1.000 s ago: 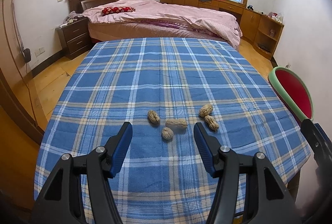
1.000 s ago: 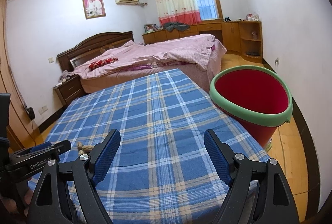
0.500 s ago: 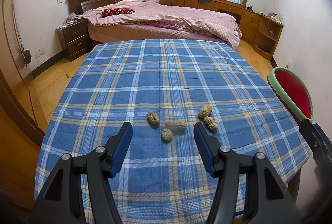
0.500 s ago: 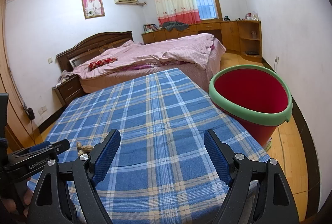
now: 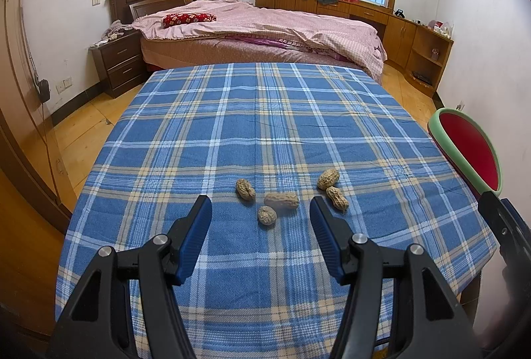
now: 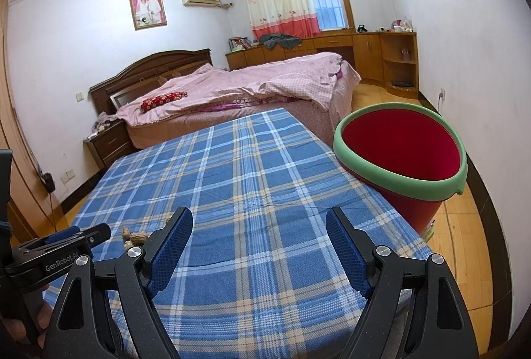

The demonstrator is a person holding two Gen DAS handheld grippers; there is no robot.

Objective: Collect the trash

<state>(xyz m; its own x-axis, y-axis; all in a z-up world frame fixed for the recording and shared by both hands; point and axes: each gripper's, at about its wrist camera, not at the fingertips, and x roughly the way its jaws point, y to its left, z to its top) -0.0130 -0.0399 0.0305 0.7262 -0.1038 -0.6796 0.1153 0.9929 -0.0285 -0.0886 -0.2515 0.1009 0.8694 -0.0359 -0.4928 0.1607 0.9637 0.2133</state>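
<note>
Several peanut shells [image 5: 281, 200] lie on the blue plaid tablecloth [image 5: 265, 126], just ahead of my left gripper [image 5: 260, 209]. Its jaws stand open above the cloth with nothing between them. In the right wrist view the same shells [image 6: 134, 236] show at the lower left, partly hidden by my right gripper's left finger. My right gripper [image 6: 259, 219] is open and empty over the table's near edge. A red bucket with a green rim [image 6: 401, 156] stands by the table's right side; a slice of the bucket [image 5: 471, 153] also shows in the left wrist view.
Beyond the table lie a bed with a pink quilt [image 5: 265, 23], a dark nightstand [image 5: 121, 63] and wooden cabinets [image 5: 415, 43] along the far wall. Wooden floor [image 5: 83, 126] runs on both sides. A hand [image 6: 20, 325] holds the left gripper's body.
</note>
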